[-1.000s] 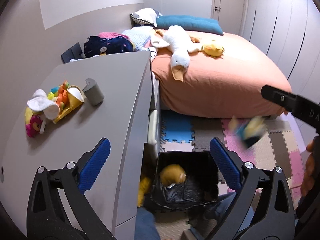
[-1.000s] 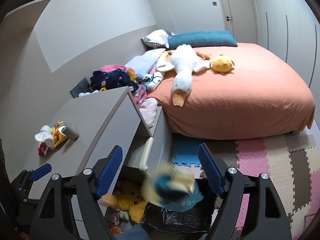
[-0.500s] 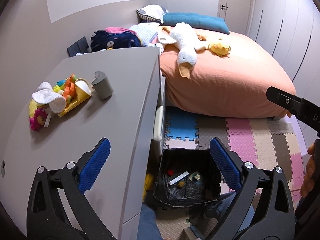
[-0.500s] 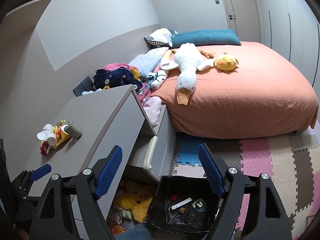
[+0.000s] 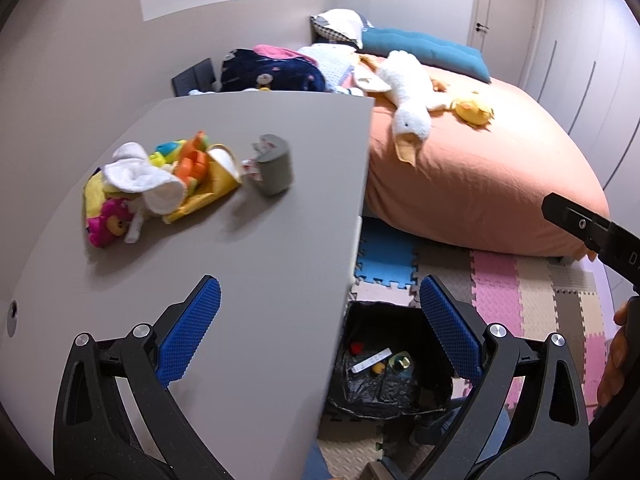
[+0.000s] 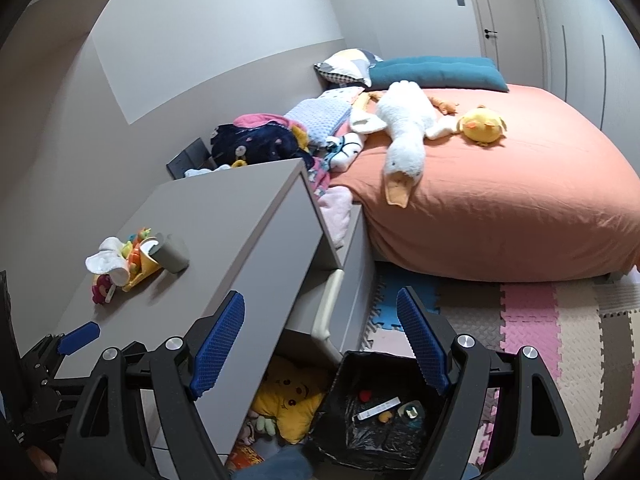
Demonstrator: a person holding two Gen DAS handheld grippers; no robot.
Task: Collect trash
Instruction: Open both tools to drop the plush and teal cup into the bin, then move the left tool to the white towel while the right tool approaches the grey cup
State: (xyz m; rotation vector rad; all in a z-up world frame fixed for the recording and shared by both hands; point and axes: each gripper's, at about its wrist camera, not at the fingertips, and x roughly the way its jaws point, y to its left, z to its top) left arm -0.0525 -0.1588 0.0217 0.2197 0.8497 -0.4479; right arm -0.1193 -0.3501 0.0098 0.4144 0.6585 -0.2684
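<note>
A smooth matte grey worktop carries a heap of soft fabric toys in yellow, orange, pink and white, with a small grey cylinder lying just beside them, something crumpled and white at its mouth. On the floor next to the worktop stands a square bin lined with crinkled glossy black plastic; inside lie a flat white strip, a small red bit and a few other scraps too small to tell. The left gripper is spread wide with nothing between its blue, cross-hatched pads, one finger over the worktop and the other over the bin. The right gripper is likewise spread and empty, the bin below it toward its right finger. Interlocking foam mats in pink, beige, blue and grey cover the floor beside a bed with an orange sheet.
</note>
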